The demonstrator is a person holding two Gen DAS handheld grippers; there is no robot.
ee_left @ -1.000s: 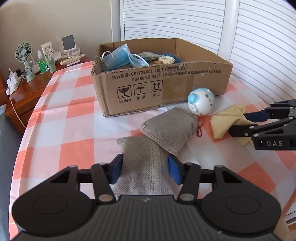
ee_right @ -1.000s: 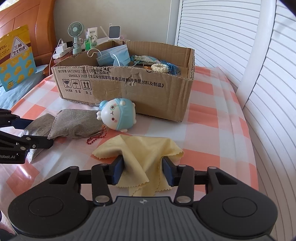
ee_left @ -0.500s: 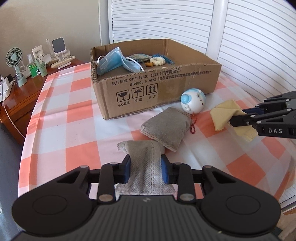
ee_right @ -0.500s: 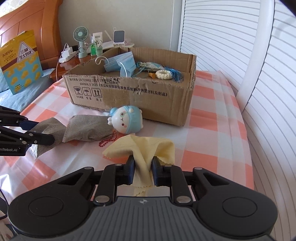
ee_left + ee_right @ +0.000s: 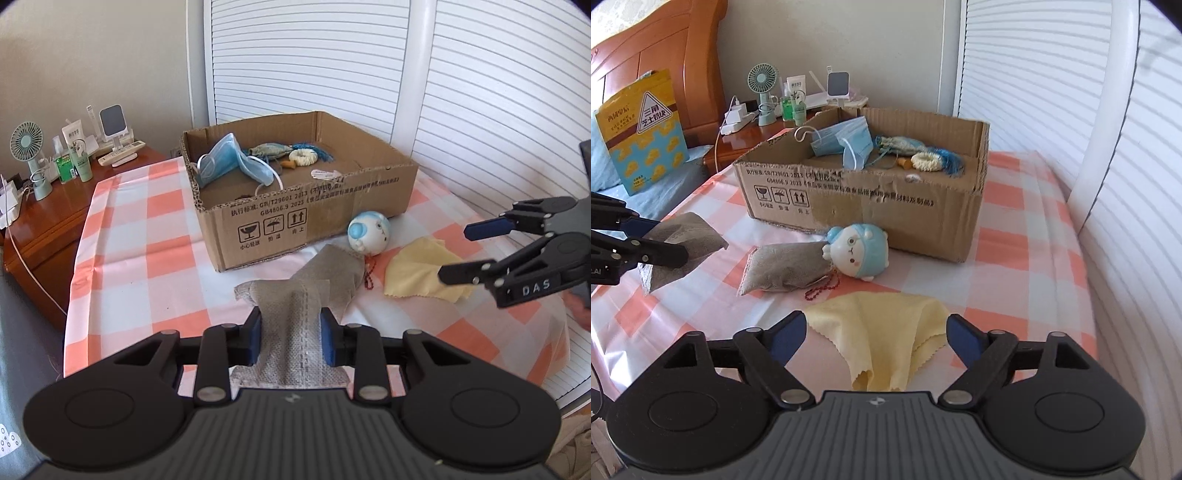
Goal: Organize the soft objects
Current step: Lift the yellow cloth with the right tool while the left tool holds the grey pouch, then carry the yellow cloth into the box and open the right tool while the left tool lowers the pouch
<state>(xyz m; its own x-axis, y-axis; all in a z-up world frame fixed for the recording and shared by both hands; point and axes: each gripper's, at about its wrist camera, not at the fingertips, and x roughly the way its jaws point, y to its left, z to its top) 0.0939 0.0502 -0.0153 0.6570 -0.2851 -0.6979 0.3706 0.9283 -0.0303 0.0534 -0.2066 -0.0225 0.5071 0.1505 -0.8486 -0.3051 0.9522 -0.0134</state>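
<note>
My left gripper (image 5: 291, 332) is shut on a grey fabric pouch (image 5: 291, 302) and holds it lifted off the checked tablecloth (image 5: 147, 258). The right wrist view shows that pouch (image 5: 690, 236) hanging from the left gripper (image 5: 665, 240). A second grey pouch (image 5: 783, 266) lies by a blue-and-white plush toy (image 5: 858, 251) in front of the cardboard box (image 5: 871, 206). My right gripper (image 5: 875, 336) is opening. A yellow cloth (image 5: 882, 328) lies slack between its jaws, and neither pad touches it.
The box (image 5: 295, 221) holds blue face masks (image 5: 236, 162) and small knitted items. A wooden nightstand (image 5: 37, 229) with a fan and bottles stands left of the table. White shutter doors (image 5: 480, 92) run behind and to the right. A yellow bag (image 5: 642, 129) leans on the bed.
The left gripper closed on the near grey pouch and raised it. The right gripper pinched the yellow cloth, then spread wide, and the cloth now lies loose on the table.
</note>
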